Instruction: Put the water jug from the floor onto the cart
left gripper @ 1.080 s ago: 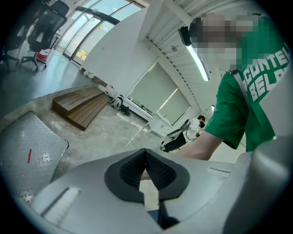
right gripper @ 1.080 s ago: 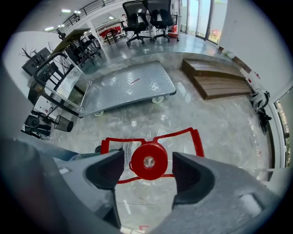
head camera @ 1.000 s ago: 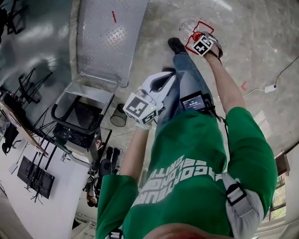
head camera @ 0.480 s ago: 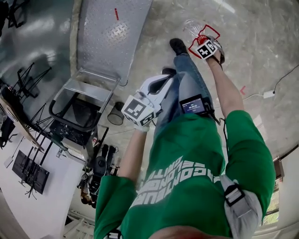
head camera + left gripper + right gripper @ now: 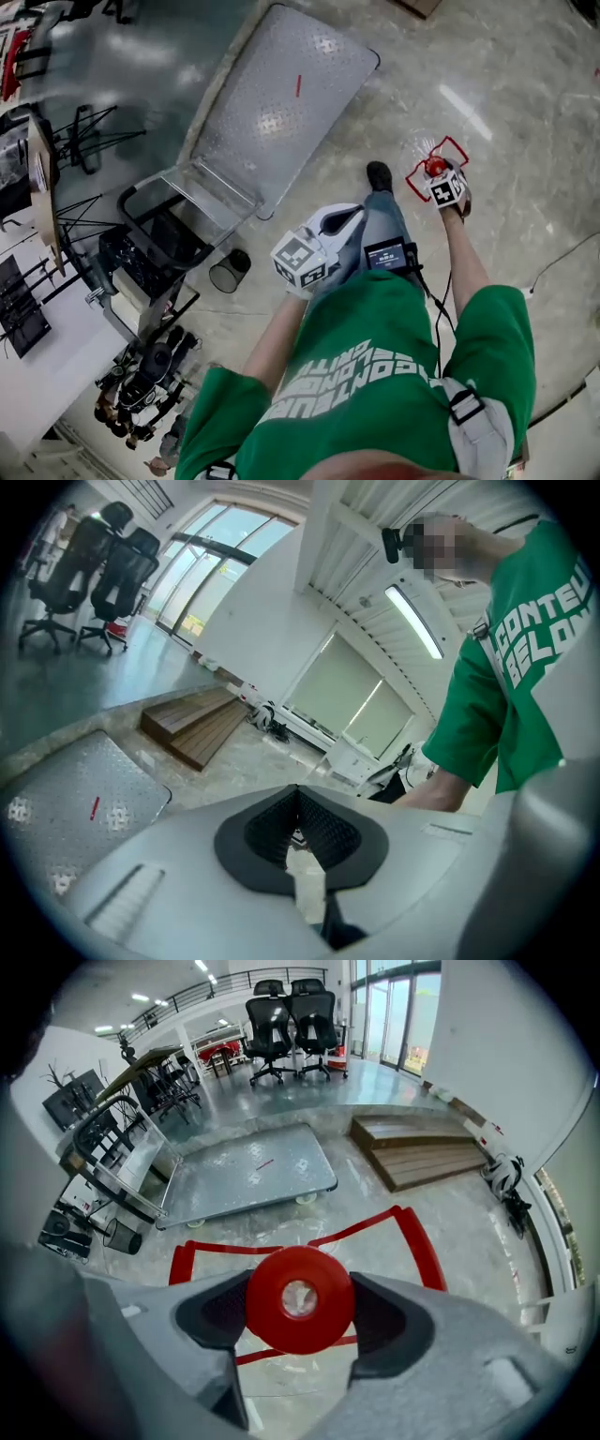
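Between the jaws of the right gripper [image 5: 439, 178] we see the red cap [image 5: 300, 1299] of the water jug [image 5: 424, 150], clamped. The jug stands on the floor [image 5: 525, 122] inside a red tape outline [image 5: 424, 1241], well apart from the cart [image 5: 281, 103]. The left gripper [image 5: 298, 834] has its jaws together, empty.
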`<action>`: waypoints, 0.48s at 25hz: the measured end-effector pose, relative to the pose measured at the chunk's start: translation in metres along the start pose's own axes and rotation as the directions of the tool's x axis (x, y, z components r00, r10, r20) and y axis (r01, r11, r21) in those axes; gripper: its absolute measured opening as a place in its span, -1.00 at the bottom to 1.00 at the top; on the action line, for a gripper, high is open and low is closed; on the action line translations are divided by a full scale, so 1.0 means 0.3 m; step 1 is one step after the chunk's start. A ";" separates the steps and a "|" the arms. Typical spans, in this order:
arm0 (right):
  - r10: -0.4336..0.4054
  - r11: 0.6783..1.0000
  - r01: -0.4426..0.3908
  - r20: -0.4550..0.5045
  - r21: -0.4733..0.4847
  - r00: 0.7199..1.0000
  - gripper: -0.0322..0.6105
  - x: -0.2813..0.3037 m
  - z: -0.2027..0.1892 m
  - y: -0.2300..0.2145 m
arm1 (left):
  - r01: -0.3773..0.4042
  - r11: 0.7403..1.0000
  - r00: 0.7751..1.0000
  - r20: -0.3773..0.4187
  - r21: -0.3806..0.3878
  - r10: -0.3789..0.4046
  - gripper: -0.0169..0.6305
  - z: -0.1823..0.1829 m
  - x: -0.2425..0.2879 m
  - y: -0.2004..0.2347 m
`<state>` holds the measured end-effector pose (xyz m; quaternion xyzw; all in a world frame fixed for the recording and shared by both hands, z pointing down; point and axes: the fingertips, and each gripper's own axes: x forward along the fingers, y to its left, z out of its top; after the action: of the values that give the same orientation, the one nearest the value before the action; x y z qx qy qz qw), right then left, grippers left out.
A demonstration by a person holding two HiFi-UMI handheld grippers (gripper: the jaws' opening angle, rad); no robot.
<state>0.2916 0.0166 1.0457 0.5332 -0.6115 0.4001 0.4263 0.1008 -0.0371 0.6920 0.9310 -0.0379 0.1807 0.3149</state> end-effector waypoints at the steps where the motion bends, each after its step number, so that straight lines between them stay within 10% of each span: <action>1: 0.005 1.000 -0.004 0.019 -0.010 1.000 0.03 -0.037 0.009 0.009 | -0.018 1.000 1.000 0.022 -0.005 0.018 -0.95 0.010 -0.026 -0.005; 12: 0.009 0.996 0.011 0.230 -0.084 0.973 0.03 -0.446 0.381 0.037 | -0.173 0.985 0.960 0.220 -0.016 0.172 -0.95 0.140 -0.267 0.065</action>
<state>0.2787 -0.0483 0.8823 0.5578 -0.6729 0.3091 0.3750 0.0357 -0.0814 0.6433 0.9389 -0.1533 0.1033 0.2902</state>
